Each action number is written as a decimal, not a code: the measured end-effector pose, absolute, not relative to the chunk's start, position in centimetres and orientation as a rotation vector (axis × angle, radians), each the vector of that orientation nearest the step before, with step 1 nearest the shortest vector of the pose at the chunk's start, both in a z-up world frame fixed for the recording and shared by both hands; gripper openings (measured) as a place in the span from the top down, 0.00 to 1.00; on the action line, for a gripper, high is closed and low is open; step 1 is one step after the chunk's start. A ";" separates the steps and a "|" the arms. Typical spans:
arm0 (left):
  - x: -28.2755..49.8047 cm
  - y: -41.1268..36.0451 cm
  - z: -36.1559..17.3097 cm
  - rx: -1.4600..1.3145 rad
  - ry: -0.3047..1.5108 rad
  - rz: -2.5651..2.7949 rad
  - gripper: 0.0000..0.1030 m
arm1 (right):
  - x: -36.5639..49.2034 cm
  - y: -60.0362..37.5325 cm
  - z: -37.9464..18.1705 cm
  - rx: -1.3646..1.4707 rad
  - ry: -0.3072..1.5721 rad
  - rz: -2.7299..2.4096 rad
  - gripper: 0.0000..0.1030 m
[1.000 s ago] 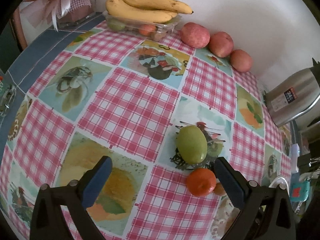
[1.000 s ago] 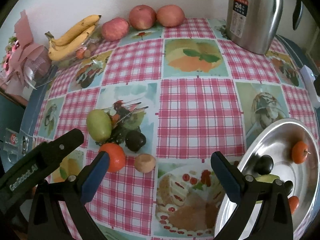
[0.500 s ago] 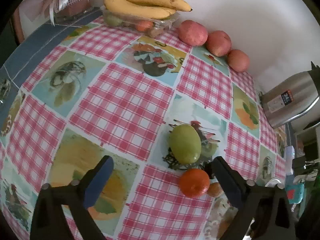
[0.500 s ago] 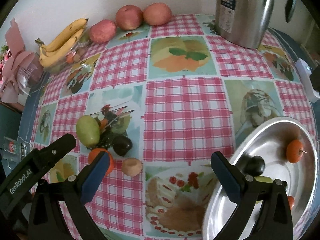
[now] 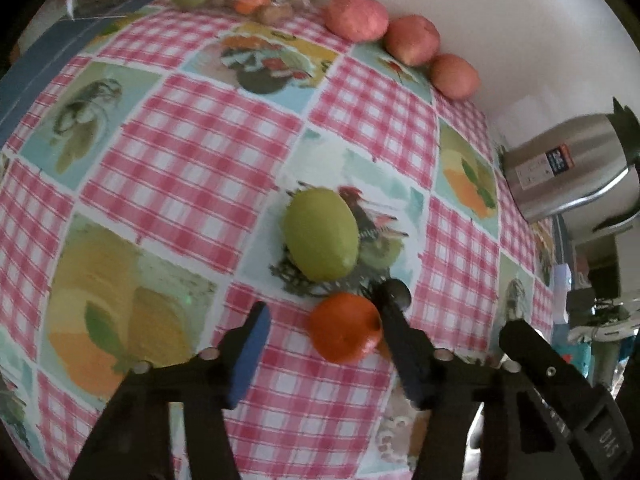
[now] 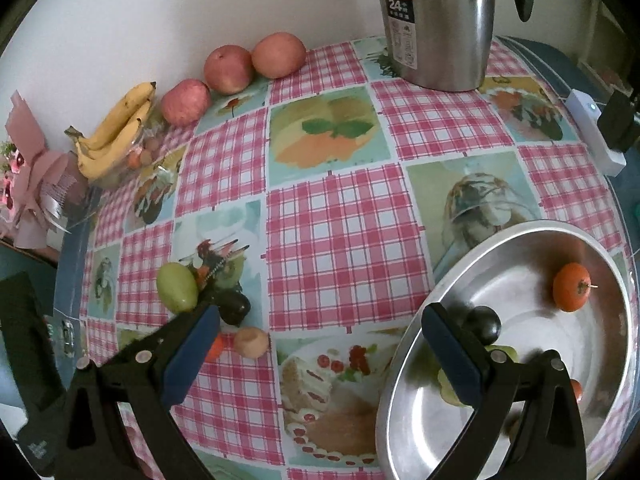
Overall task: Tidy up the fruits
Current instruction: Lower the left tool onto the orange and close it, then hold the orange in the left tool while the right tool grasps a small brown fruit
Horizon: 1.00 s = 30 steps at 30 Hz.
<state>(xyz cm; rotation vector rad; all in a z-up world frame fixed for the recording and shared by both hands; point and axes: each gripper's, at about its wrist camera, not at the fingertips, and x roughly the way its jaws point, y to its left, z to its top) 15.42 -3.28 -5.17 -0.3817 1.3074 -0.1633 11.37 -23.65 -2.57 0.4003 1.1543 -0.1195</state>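
The left gripper is standing partly open, its 2 jaws flanking the round orange tangerine on the pink checked tablecloth, gripping nothing. The right gripper is gaping wide and empty beside the shiny steel bowl.

2 wrist fisheyes close above the checked tablecloth, facing the wall, sharing green fruit.

right claw open, near edge | steel bowl near right: orange, dark fruit inside | counter left: green fruit, dark plum, tan fruit | far: apples, bananas, kettle
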 end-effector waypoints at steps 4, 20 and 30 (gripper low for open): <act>15.3 -4.2 -5.2 -0.367 1.315 -0.194 0.60 | 11.4 -23.6 -2.7 0.400 1.161 -0.119 0.02; 15.1 0.6 -3.5 -0.430 1.249 -0.058 0.61 | 11.8 -20.8 -3.8 0.328 1.194 -0.061 0.02; 15.2 3.3 -3.7 -0.470 1.244 -0.003 0.61 | 12.4 -17.0 -6.9 0.188 1.272 -0.066 0.02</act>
